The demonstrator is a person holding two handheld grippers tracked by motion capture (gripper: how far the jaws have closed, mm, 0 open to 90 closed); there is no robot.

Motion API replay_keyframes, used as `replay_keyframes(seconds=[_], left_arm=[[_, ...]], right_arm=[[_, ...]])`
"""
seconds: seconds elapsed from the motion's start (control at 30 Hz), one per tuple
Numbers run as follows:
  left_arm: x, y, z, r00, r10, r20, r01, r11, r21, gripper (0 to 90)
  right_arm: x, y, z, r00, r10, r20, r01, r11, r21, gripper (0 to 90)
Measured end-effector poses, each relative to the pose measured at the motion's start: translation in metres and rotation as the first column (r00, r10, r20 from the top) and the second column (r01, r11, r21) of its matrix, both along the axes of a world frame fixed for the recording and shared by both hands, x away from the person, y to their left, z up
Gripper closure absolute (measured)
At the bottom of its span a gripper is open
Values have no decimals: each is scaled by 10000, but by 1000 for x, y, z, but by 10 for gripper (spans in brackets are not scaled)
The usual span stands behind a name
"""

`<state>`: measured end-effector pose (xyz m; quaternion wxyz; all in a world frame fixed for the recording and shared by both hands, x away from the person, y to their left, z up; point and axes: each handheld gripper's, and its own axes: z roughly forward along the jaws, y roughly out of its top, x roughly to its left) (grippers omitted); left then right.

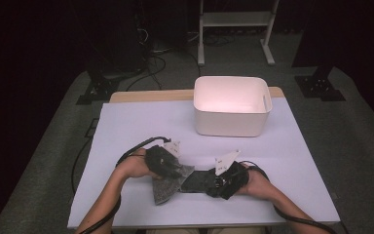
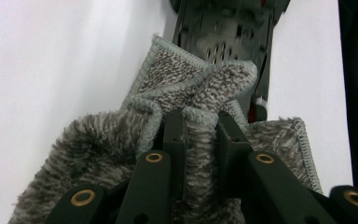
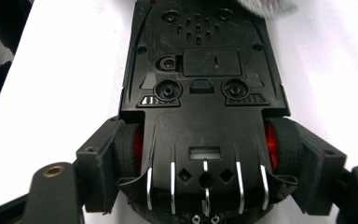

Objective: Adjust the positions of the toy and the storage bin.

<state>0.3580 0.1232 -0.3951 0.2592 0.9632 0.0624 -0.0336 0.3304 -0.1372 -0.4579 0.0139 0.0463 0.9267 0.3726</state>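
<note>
A fuzzy grey cloth (image 1: 164,191) lies bunched on the white table (image 1: 136,126), near the front edge. My left gripper (image 1: 174,170) is shut on a fold of this cloth (image 2: 196,88), which stands up between the jaws of the left gripper (image 2: 200,123). Just right of it lies a black toy car (image 1: 197,181), flipped over with its underside (image 3: 200,79) up. My right gripper (image 3: 209,168) is shut on the car, its pads pressing on the two red-hubbed wheels at one end. The cloth touches the car's far end (image 2: 223,32).
A white plastic bin (image 1: 231,105) stands at the back of the table, right of centre. Cables trail from both grippers toward the near edge. Stands and cables sit on the dark floor beyond the table.
</note>
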Motion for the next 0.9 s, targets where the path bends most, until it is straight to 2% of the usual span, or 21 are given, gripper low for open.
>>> replay_keyframes(seconds=[0.13, 0.3, 0.43, 0.63, 0.67, 0.7, 0.8, 0.9], left_arm=[[0, 13, 3, 9996, 279, 20, -279, 9995, -126, 771], [2, 15, 9, 9993, 356, 147, -352, 9991, -241, 771], [3, 5, 12, 9997, 171, 193, -164, 9993, -350, 771], [1, -20, 10, 9990, -431, 125, 435, 9985, -343, 770], [1, -20, 10, 9990, -431, 125, 435, 9985, -343, 770], [0, -32, 6, 9974, -717, 55, 718, 9970, -273, 770], [-2, -41, 1, 9959, -905, -16, 905, 9959, -85, 769], [-2, -41, -2, 9961, -870, -118, 870, 9962, -50, 769]], right_arm=[[0, 0, 0, 10000, -14, -5, 14, 10000, -6, 235], [0, 0, 0, 10000, -15, -24, 15, 10000, -31, 235], [0, 1, 0, 10000, 0, -9, 0, 10000, -50, 235], [0, 1, 1, 10000, 9, 5, -9, 10000, -50, 235], [0, 1, 1, 10000, 9, 5, -9, 10000, -50, 235], [0, 1, 1, 10000, -48, -81, 48, 10000, -28, 233], [0, 1, 1, 9997, -127, -206, 127, 9999, 22, 229], [0, 1, 1, 9992, -238, -308, 240, 9997, 71, 218]])
